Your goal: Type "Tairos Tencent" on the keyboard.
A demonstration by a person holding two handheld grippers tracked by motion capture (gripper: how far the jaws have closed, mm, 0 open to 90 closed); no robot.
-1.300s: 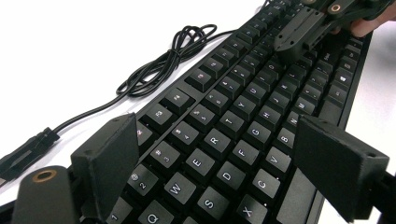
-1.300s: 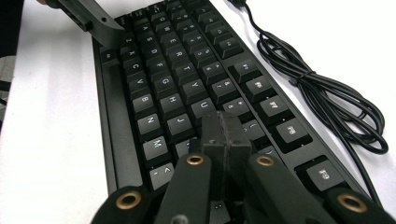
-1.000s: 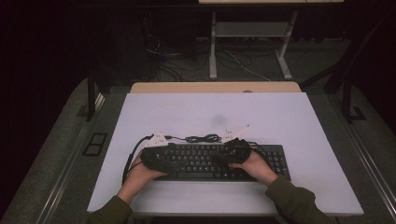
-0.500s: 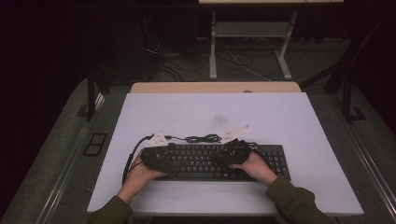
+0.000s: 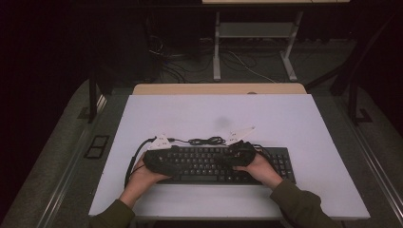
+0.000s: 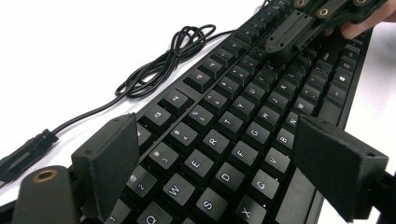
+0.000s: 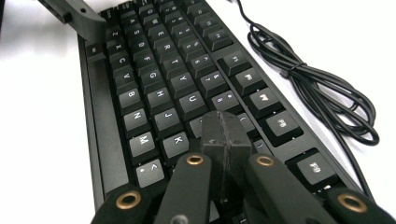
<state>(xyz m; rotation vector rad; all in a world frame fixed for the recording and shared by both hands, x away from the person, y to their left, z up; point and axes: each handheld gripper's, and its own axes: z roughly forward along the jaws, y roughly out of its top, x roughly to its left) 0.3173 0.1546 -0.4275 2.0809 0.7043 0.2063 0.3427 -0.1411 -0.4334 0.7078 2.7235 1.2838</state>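
from above, the keyboard (image 5: 216, 164) lies on the white table (image 5: 304, 123) under both hands, the left gripper (image 5: 159, 159) over its left end and the right gripper (image 5: 240, 153) over its middle. in the left gripper view, its jaws stand wide apart, nothing between them, above the keys, the coiled cable (image 6: 163, 65) off to their left. in the right gripper view, the jaws are pressed together, empty, their tip over the keys near k.

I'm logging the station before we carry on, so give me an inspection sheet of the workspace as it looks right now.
Surface: white table top, bare beyond the keyboard.
Job's things: black keyboard lying flat near the front edge.
Clutter: nothing seen.
Grippers: left gripper open above the letter keys; right gripper shut, tip down on the keys.
Cables: coiled keyboard cable lying behind the keyboard.
Surroundings: dark floor, table legs and loose floor cables behind.
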